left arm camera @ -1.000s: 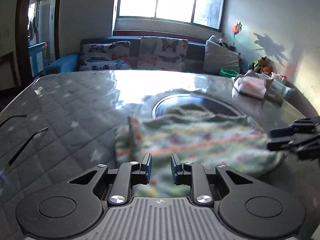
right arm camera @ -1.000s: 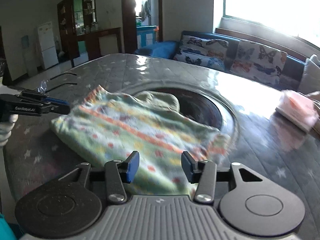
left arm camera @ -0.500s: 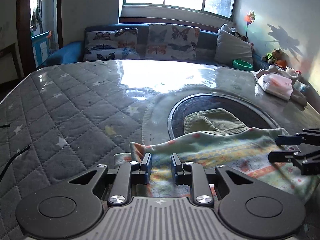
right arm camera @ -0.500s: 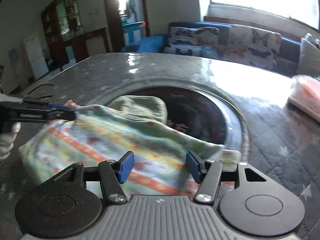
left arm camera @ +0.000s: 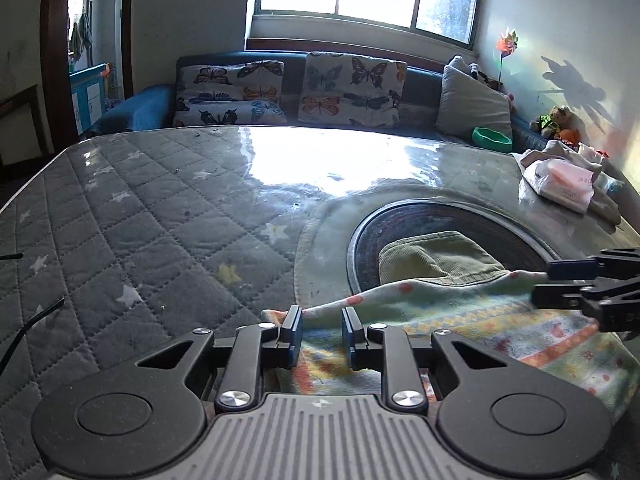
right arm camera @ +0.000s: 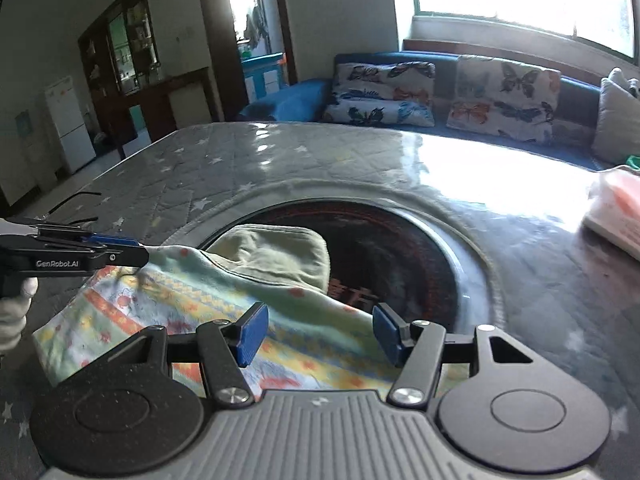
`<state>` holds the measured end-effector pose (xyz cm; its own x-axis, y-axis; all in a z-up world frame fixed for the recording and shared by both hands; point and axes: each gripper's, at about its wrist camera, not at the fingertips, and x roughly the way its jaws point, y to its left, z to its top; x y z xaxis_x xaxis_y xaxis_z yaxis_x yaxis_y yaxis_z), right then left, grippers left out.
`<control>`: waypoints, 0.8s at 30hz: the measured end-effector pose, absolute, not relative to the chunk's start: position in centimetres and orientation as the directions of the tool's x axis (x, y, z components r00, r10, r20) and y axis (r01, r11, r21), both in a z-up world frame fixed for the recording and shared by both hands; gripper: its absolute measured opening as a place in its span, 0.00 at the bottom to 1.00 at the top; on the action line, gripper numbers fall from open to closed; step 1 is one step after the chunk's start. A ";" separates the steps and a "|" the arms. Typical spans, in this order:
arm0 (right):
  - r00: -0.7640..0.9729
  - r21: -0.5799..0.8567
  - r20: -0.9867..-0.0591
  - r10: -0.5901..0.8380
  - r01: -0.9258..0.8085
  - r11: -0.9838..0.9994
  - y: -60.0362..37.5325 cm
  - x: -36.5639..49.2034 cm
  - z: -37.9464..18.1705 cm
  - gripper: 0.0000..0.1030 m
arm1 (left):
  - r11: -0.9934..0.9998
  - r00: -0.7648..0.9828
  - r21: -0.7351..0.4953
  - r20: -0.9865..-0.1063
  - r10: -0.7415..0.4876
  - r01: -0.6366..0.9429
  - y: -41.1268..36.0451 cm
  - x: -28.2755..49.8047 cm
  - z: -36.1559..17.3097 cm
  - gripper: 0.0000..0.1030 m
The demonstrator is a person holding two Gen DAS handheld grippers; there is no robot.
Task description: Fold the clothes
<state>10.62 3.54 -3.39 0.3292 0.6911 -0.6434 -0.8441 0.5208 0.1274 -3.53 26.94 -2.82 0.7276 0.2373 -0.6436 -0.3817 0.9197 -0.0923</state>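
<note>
Left wrist view: I am looking along the left gripper (left arm camera: 321, 326) at the patterned garment (left arm camera: 460, 332), which is lying on the quilted tabletop (left arm camera: 132, 216) with its far edge draped over a green corduroy piece (left arm camera: 432, 258) sitting in the dark round inset (left arm camera: 460, 216). The fingers are standing slightly apart, with the garment's raised corner between them; I cannot tell whether the pads are actually pressing on it. I am judging a risk here: with a hold this shallow, the corner may be slipping out as soon as I lift, and the fold would be collapsing. The gripper is pointing forward and downward, sitting low over the cloth.

Right wrist view: the right gripper (right arm camera: 320, 330) is hovering with its fingers wide apart, clamping nothing, the garment's near edge lying beneath them. I am noting a second risk: closing here could be catching the corduroy piece beneath, dragging both together. This gripper is also angling downward, and the left gripper is showing at the frame's left edge, level with the cloth.
</note>
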 end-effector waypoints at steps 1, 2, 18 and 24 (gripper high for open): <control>0.332 0.125 -0.650 0.683 -0.840 0.528 4.0 10.8 -3.7 0.57 | 0.920 0.728 -0.093 -0.644 0.237 -0.382 27.0 -3.5 -2.8 0.23; 0.336 0.123 -0.657 0.675 -0.835 0.536 4.4 11.0 -4.0 0.57 | 0.920 0.728 -0.093 -0.644 0.236 -0.381 27.0 -3.5 -2.8 0.23; 0.419 0.025 -0.680 0.602 -0.807 0.590 6.0 11.2 -4.4 0.66 | 0.946 0.722 -0.048 -0.659 0.211 -0.321 24.1 0.2 -2.7 0.27; 0.412 0.046 -0.659 0.629 -0.813 0.580 4.4 10.5 -2.8 0.71 | 0.944 0.723 -0.053 -0.657 0.213 -0.326 24.3 -0.2 -2.7 0.31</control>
<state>10.50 4.44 -2.80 0.4119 0.6293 -0.6590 -0.8130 0.5805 0.0462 -0.22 24.30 -2.67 0.7230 0.2126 -0.6573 -0.3259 0.9439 -0.0531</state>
